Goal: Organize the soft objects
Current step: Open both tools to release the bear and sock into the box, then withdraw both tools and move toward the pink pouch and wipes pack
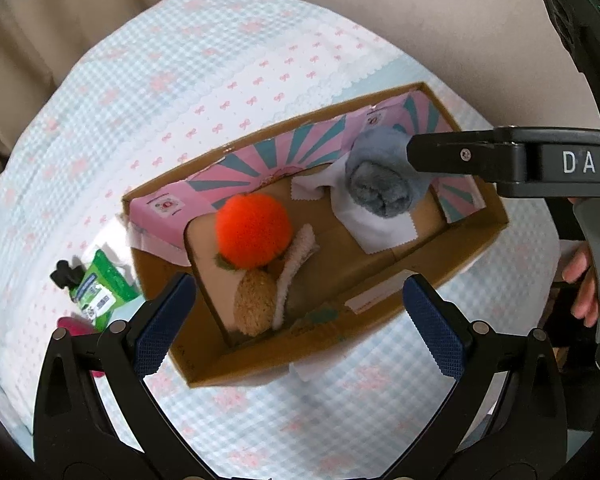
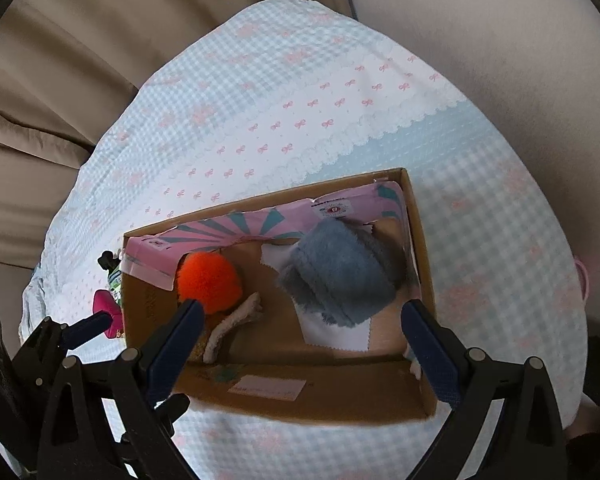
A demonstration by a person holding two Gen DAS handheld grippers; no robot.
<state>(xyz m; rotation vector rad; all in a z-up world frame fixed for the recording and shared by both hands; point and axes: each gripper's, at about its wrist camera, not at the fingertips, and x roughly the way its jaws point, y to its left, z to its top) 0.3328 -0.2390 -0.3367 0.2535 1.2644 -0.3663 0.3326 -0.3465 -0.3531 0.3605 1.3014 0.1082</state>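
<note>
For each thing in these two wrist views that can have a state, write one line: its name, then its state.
cardboard box: open, top flaps folded in.
blue-grey fleece: rolled up, inside the box on the white cloth.
white cloth: lying flat under the fleece.
orange pompom: in the box, on the tan plush.
tan plush: lying in the box.
green wipes pack: outside the box, on the bedspread.
left gripper: open, empty.
right gripper: open, empty.

Matt cardboard box (image 1: 476,240) – fluffy (blue) plush roll (image 1: 380,184).
</note>
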